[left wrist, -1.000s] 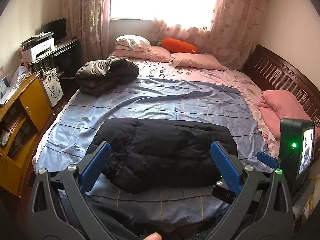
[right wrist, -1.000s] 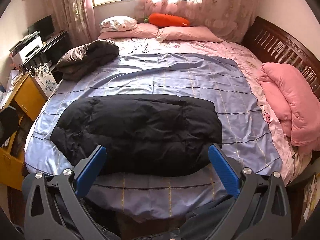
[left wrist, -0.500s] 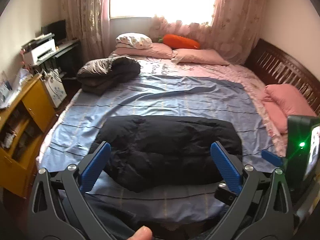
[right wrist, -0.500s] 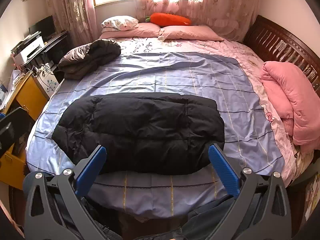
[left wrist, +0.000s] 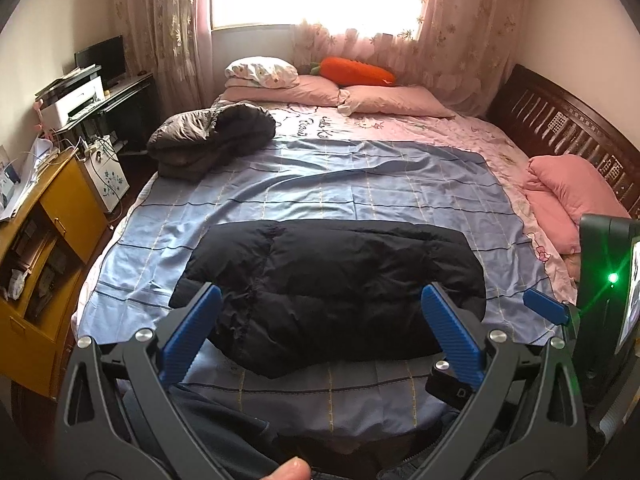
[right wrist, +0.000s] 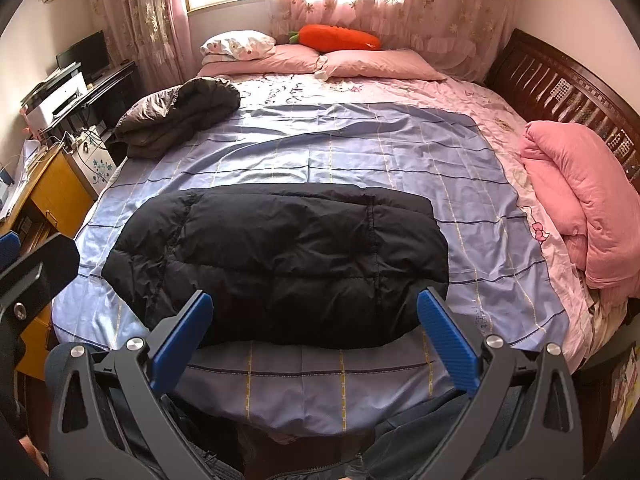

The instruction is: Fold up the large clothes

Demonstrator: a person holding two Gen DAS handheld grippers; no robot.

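At the bed's left edge, toward the far end, a dark grey jacket [right wrist: 176, 118] lies bundled in a heap on the blue checked sheet [right wrist: 320, 152]. The left tool [left wrist: 320, 320] hangs above the near edge of the bed with its blue fingers [left wrist: 192, 332] spread wide and nothing between them. Before it, the black padded jacket [left wrist: 332, 288] lies folded into a broad flat block across the near part of the sheet, close to the bed's near edge and roughly midway between the left and right edges. The right tool [right wrist: 316, 328] hangs just beside the left one, jaws likewise spread and empty, clear of the jacket. Along the far edge lie pink pillows [right wrist: 372, 62] and an orange carrot cushion [right wrist: 338, 38]. A folded pink quilt [right wrist: 580, 196] rests on the bed's right edge.
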